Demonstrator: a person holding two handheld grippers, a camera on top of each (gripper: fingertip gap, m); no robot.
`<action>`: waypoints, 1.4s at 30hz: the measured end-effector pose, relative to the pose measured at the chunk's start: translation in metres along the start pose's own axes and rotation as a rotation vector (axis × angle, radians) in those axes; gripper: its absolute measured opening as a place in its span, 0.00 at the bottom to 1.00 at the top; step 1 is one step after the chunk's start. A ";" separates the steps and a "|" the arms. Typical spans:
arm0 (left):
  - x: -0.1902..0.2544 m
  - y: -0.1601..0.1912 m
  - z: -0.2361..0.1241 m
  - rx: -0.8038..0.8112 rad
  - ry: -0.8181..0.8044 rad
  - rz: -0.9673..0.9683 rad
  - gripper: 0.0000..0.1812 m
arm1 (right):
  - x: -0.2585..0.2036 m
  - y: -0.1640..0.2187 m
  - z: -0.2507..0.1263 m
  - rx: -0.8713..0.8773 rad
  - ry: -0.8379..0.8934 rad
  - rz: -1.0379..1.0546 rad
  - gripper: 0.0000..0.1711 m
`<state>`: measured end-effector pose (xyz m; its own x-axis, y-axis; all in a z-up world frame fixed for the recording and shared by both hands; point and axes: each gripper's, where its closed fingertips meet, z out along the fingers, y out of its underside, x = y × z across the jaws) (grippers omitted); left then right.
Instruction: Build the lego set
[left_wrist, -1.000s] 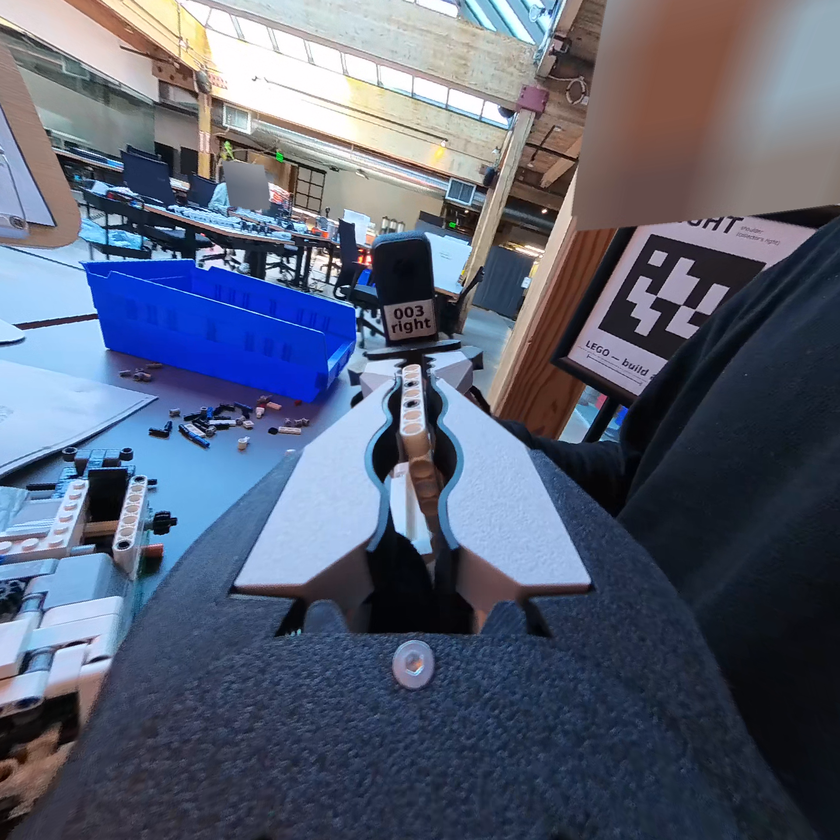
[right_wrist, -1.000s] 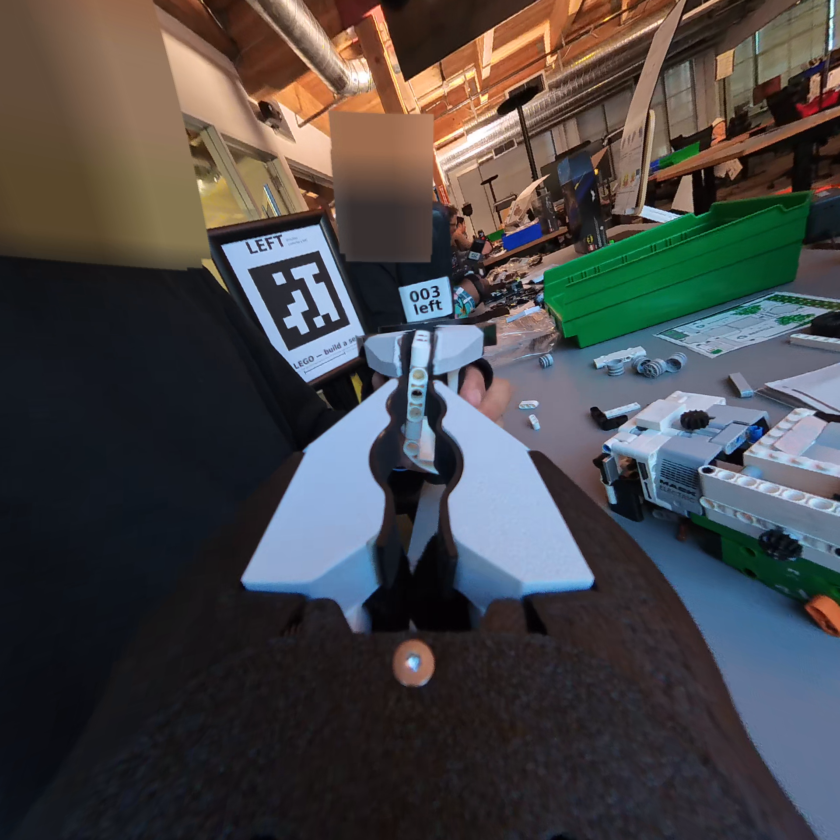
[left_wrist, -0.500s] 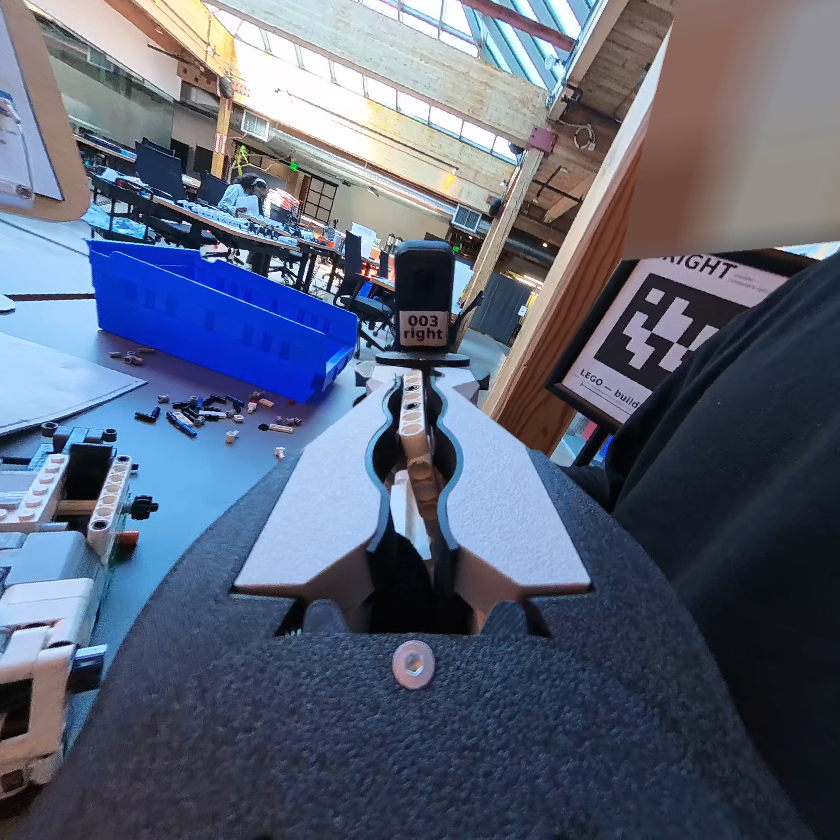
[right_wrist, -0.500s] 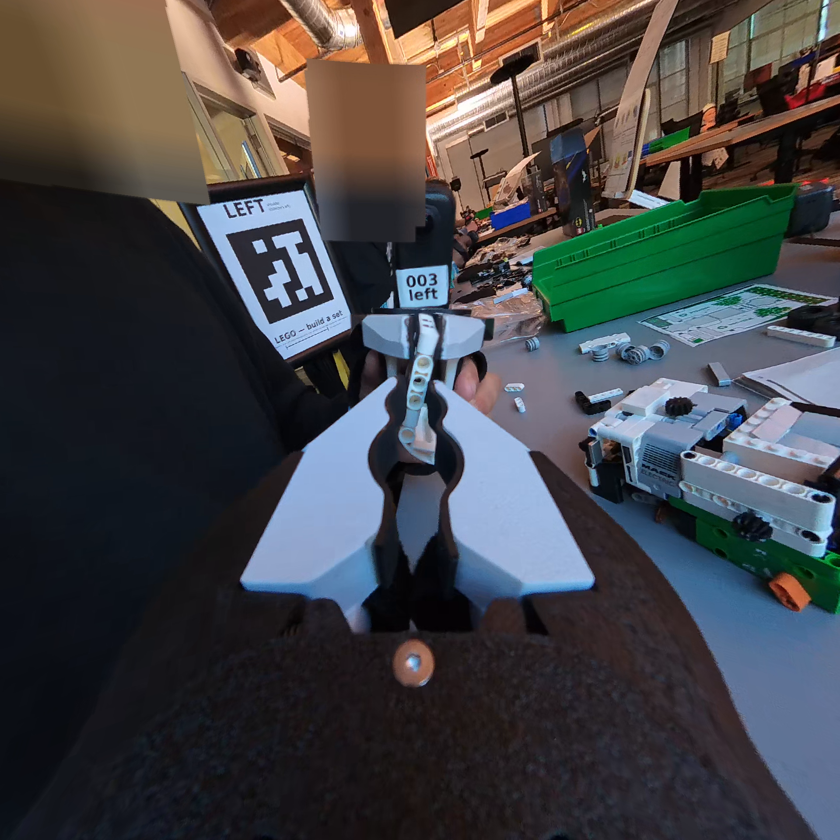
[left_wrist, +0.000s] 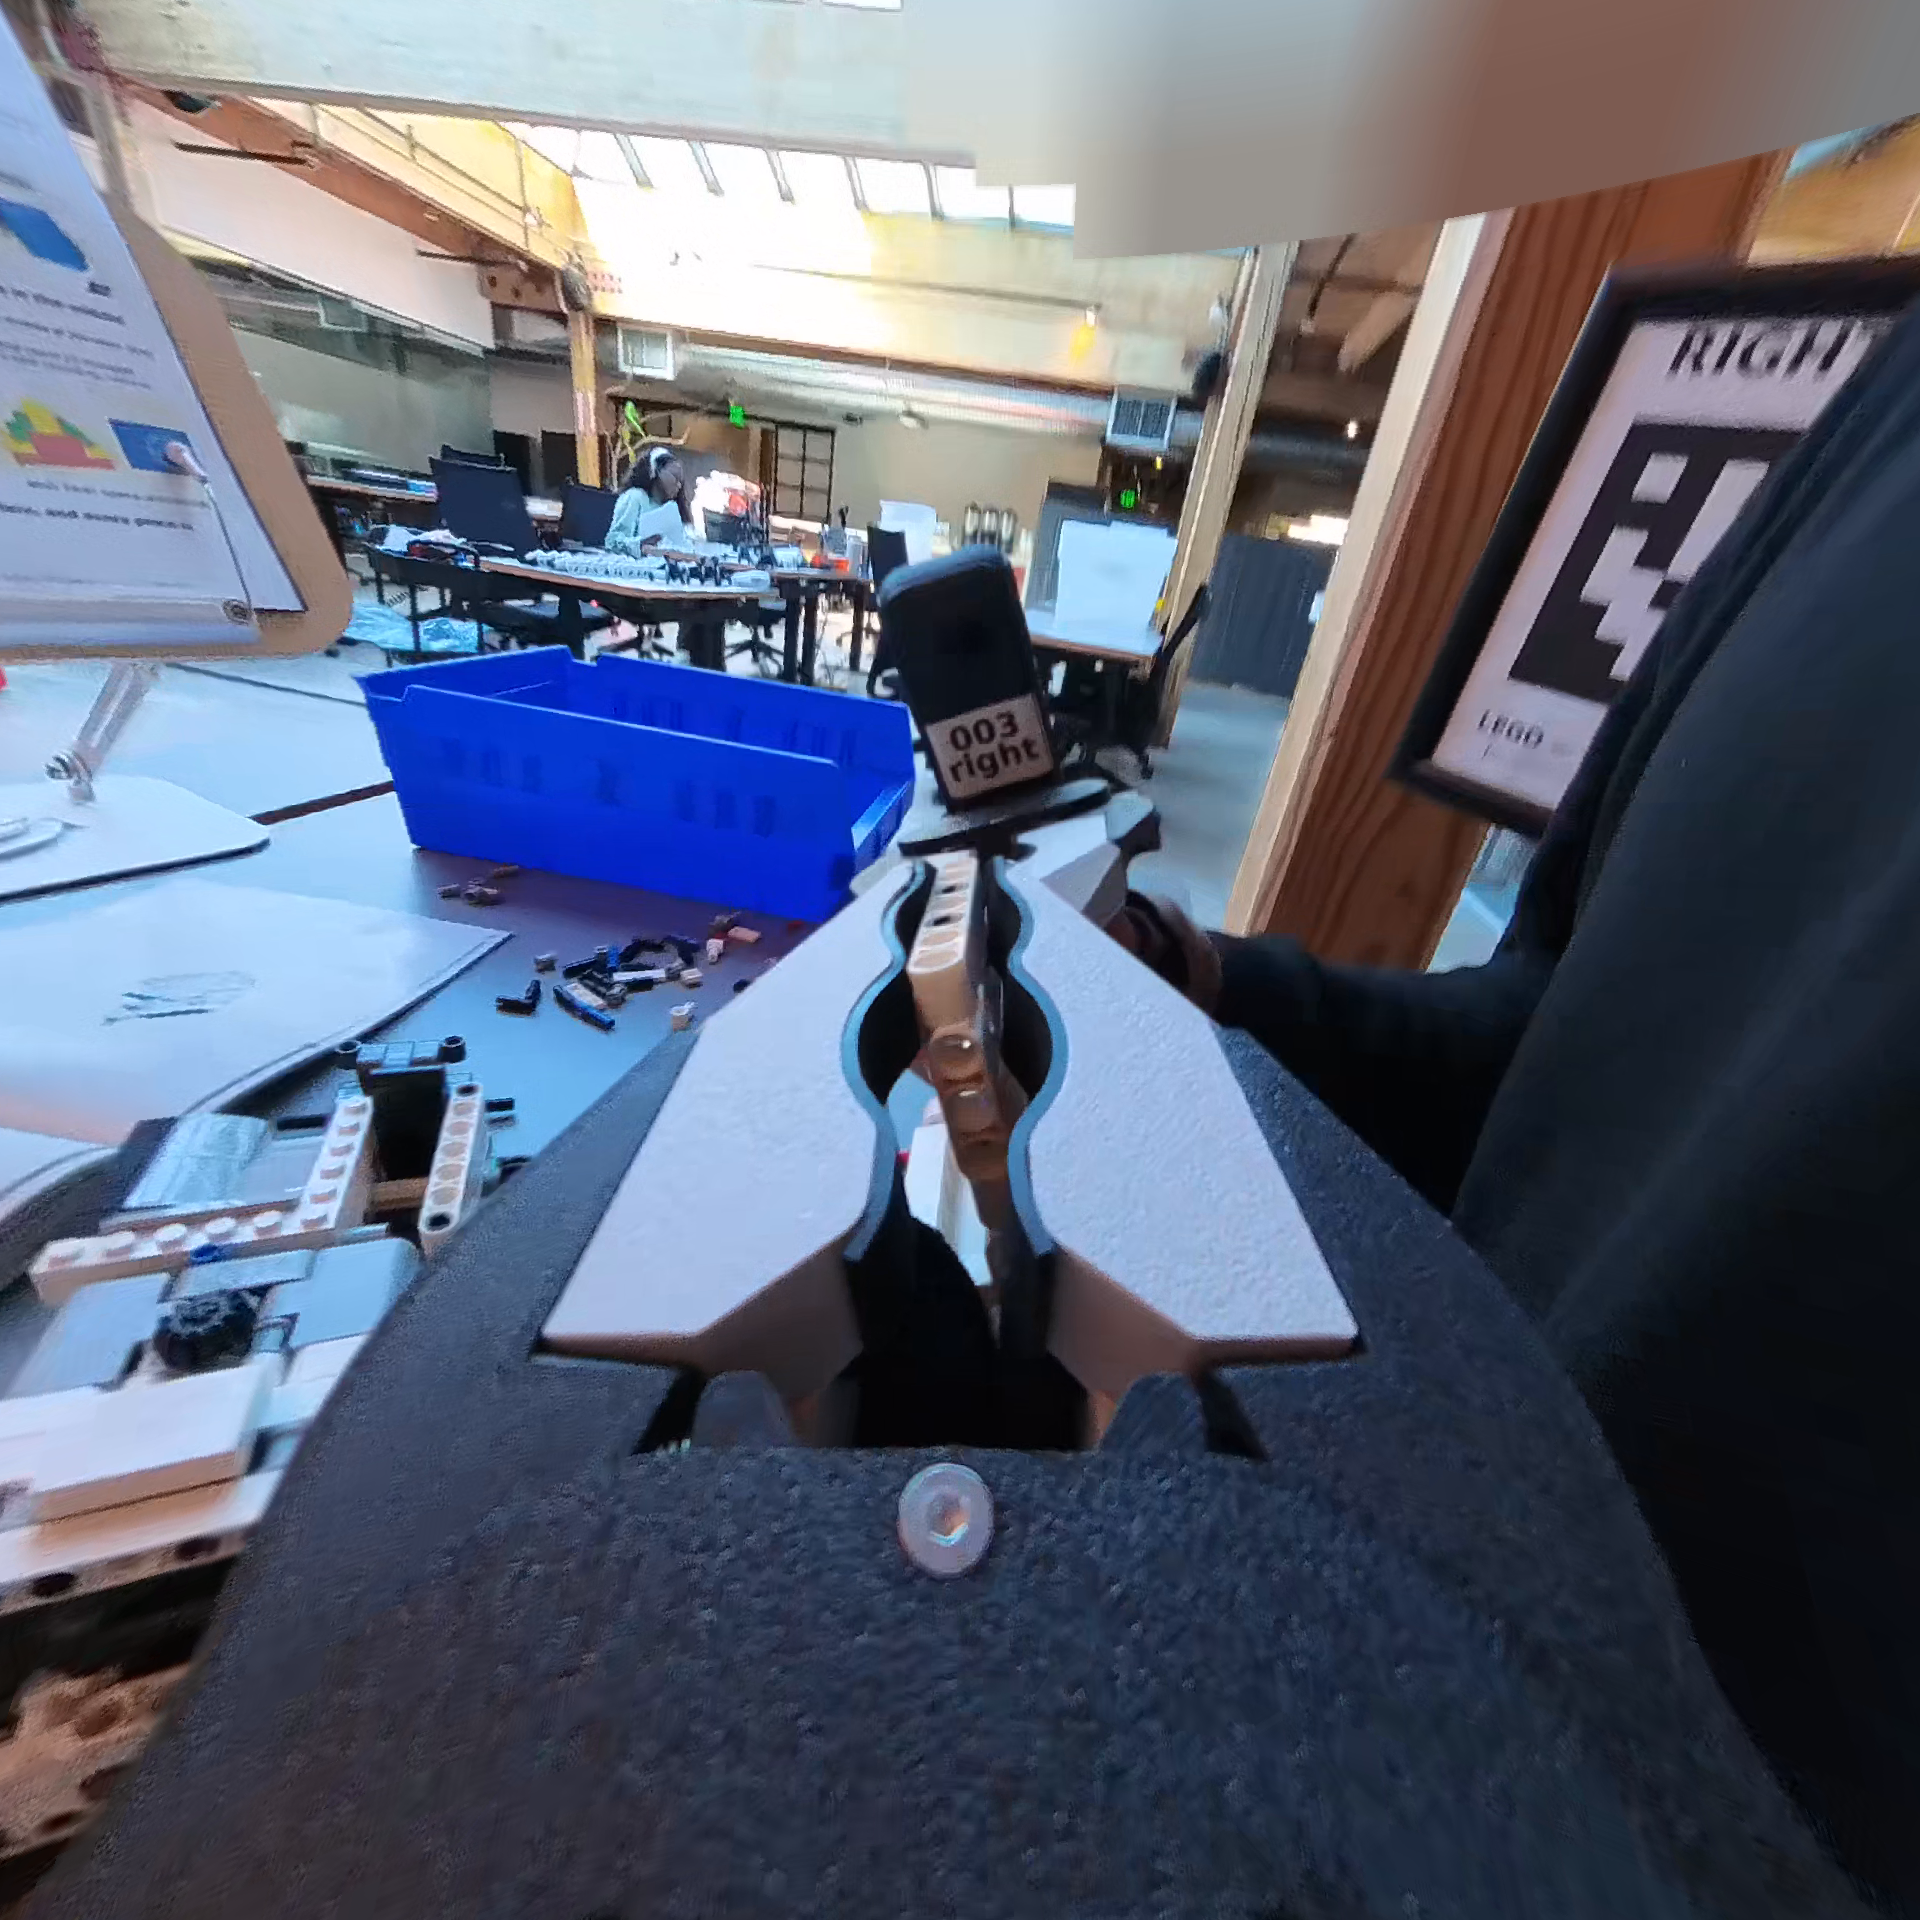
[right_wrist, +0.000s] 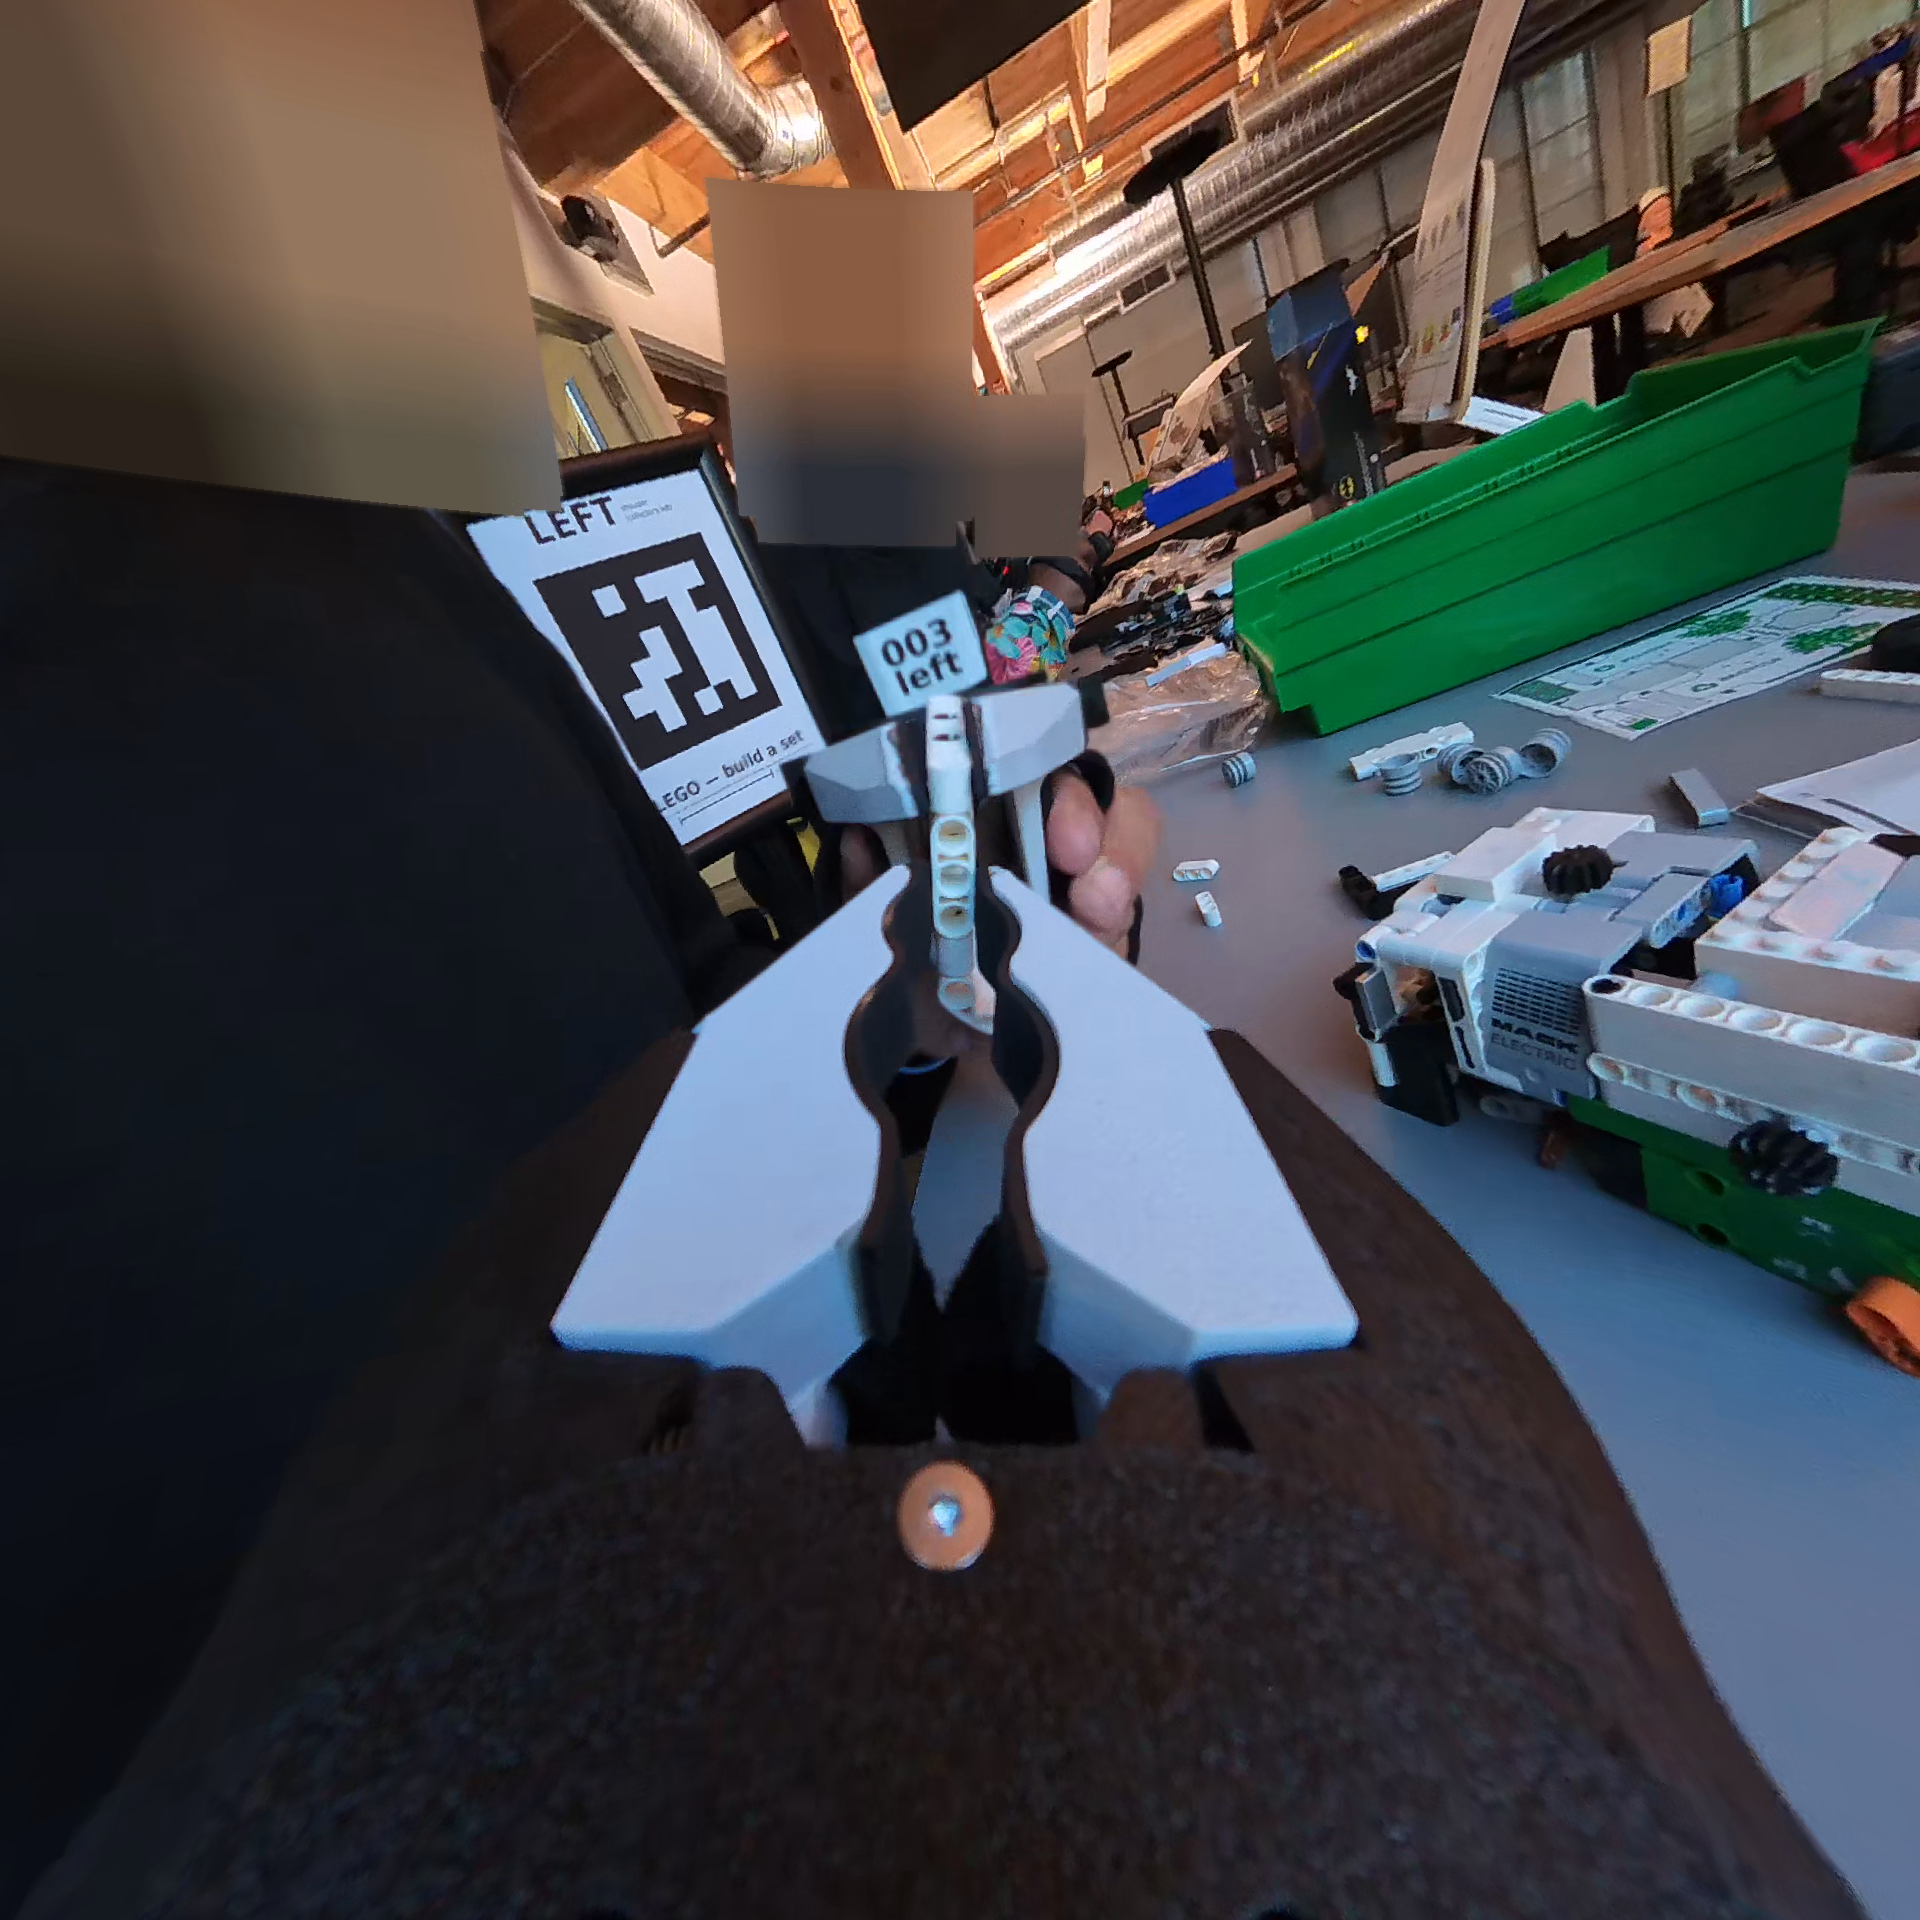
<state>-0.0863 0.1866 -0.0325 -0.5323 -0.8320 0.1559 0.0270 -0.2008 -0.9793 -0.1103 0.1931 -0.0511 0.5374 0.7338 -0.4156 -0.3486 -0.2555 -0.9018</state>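
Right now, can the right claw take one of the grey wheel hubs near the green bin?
Probably not yet: the right claw is shut on the white beam, shared with the left claw, away from the hubs.

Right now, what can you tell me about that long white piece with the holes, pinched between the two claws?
The white beam is a slim plastic strip with a row of round holes along its length. It is held off the table, between the two facing claws: the left claw is shut on it, and the right claw grips it too. It points from one claw toward the other.
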 end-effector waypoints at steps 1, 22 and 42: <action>0.001 0.001 0.000 -0.022 0.005 0.023 0.04 | 0.000 0.001 -0.001 -0.008 -0.006 -0.001 0.04; 0.003 0.005 -0.004 0.049 0.052 -0.026 0.04 | 0.002 0.006 -0.002 -0.019 0.000 -0.019 0.04; 0.005 0.002 -0.006 0.100 0.077 -0.128 0.04 | -0.001 0.001 -0.002 0.029 -0.012 -0.055 0.04</action>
<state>-0.0938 0.1855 -0.0351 -0.5998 -0.7554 0.2641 0.0372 -0.3559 -0.9338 -0.1097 0.1911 -0.0519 0.5476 0.7535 -0.3639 -0.3407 -0.1964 -0.9194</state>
